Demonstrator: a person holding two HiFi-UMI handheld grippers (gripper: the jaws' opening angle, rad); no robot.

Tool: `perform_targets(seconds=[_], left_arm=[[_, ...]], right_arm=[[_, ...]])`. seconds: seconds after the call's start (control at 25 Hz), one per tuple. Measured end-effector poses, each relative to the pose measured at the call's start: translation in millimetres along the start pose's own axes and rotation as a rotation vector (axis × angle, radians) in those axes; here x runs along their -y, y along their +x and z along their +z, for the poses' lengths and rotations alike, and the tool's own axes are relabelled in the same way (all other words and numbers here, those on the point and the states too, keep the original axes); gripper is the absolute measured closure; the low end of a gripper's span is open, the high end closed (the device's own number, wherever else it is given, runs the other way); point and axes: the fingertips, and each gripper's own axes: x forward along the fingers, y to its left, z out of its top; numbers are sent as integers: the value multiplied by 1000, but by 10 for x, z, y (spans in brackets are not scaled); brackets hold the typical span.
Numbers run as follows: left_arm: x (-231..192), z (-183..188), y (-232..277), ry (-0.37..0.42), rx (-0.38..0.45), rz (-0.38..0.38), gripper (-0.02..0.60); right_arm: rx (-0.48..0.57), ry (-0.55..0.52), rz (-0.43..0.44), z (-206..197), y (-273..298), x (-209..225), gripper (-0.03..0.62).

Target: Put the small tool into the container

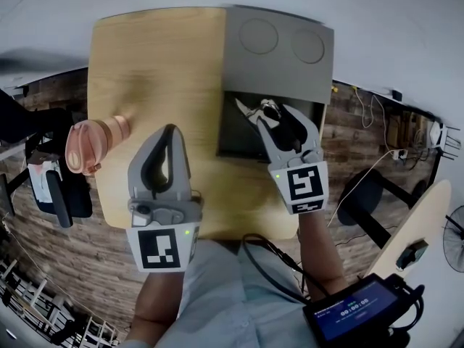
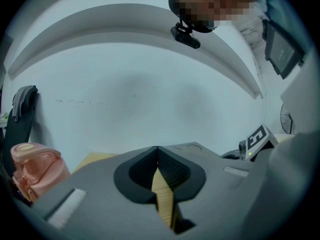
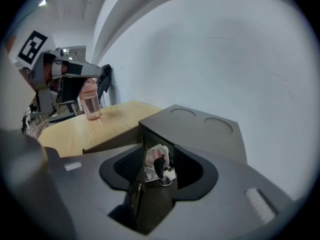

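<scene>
Nearest to you, by your right forearm, a small screen unit (image 1: pixel 353 312) is hanging with its display lit. You are holding the left gripper (image 1: pixel 170 130) over the near half of the table (image 1: pixel 145 56), just in from its near edge. Its jaws are meeting at the tips with nothing between them, and only a sliver of the wooden top is showing through the gap lower down. To its left, a pink bottle (image 1: pixel 90 142) is standing at the table's left edge, well apart from both grippers. Further out on your right, you are reaching the right gripper (image 1: pixel 274 118) over the open compartment (image 1: pixel 233 140) of the grey container (image 1: pixel 239 71), which is sitting at the table's far right corner. This gripper's jaws are standing wide apart. The small tool (image 1: pixel 250 112), silvery with a dark part, is sitting between them with neither pad pressing on it, and a gap is showing on each side. The tool is showing within the outline of the opening, toward its far edge, though I cannot tell whether it is resting on the bottom. Beyond the opening, the container's flat top (image 1: pixel 290 75), with two round recesses in it, is running toward the table's far edge, and a pale wall (image 3: pixel 225 59) is rising behind it.
</scene>
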Motion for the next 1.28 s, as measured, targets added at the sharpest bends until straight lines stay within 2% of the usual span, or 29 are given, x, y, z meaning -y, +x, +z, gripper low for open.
perform_targets(seconds=[0.16, 0.44, 0.8, 1.12, 1.28], left_arm=[[97, 76, -79, -22, 21, 2, 572], [42, 531, -633, 31, 100, 9, 572], [737, 1081, -1225, 80, 240, -47, 572], [1387, 1517, -1879, 176, 335, -79, 572], [1595, 1682, -2193, 217, 383, -97, 572]], right_arm=[[43, -6, -39, 86, -156, 48, 405], [186, 12, -71, 584, -767, -289, 424], [403, 49, -94, 1006, -1970, -524, 459], [551, 57, -183, 1077, -3146, -658, 583], [585, 53, -219, 1063, -3533, -735, 592]])
